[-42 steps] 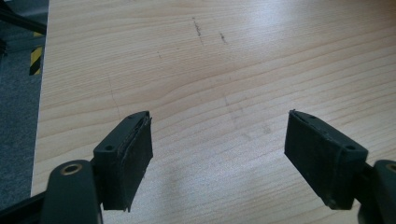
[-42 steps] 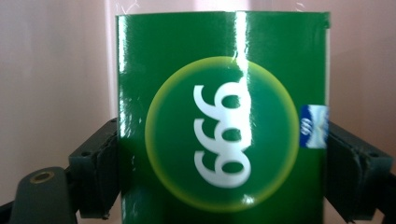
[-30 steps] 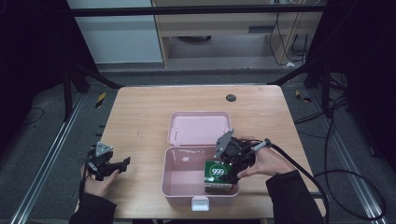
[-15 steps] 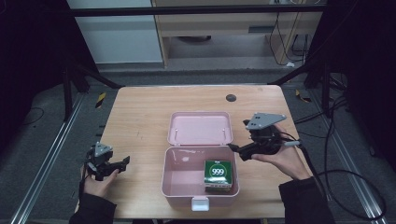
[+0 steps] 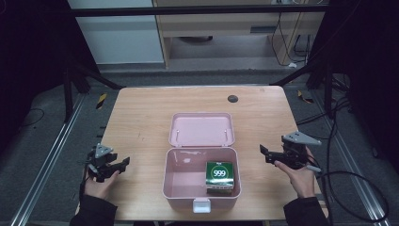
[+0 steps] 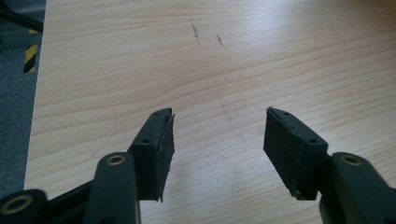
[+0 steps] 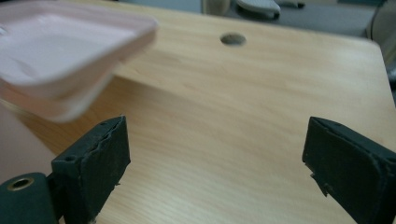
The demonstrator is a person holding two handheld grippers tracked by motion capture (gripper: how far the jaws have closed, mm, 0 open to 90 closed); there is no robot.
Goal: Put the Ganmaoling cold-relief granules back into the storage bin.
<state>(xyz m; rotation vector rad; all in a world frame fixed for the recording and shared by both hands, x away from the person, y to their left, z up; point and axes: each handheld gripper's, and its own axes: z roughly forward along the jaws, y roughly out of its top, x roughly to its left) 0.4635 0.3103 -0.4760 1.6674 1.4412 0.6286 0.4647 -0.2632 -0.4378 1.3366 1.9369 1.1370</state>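
Having left the green box (image 5: pixel 219 176), the right claw (image 5: pixel 261 151) hangs beside the pink case (image 5: pixel 201 197).

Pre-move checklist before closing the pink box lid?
1. Green 999 box sits inside the pink box: ok.
2. Lid lies fully open and flat on the table: ok.
3. Right gripper empty, jaws apart, off the box: ok.
4. Left gripper has just been closing, nothing between its jaws, a gap remains: ok.
5. Front latch undamaged: cannot tell.

Wooden table (image 5: pixel 141 122), perhaps grey floor (image 5: pixel 42 141).
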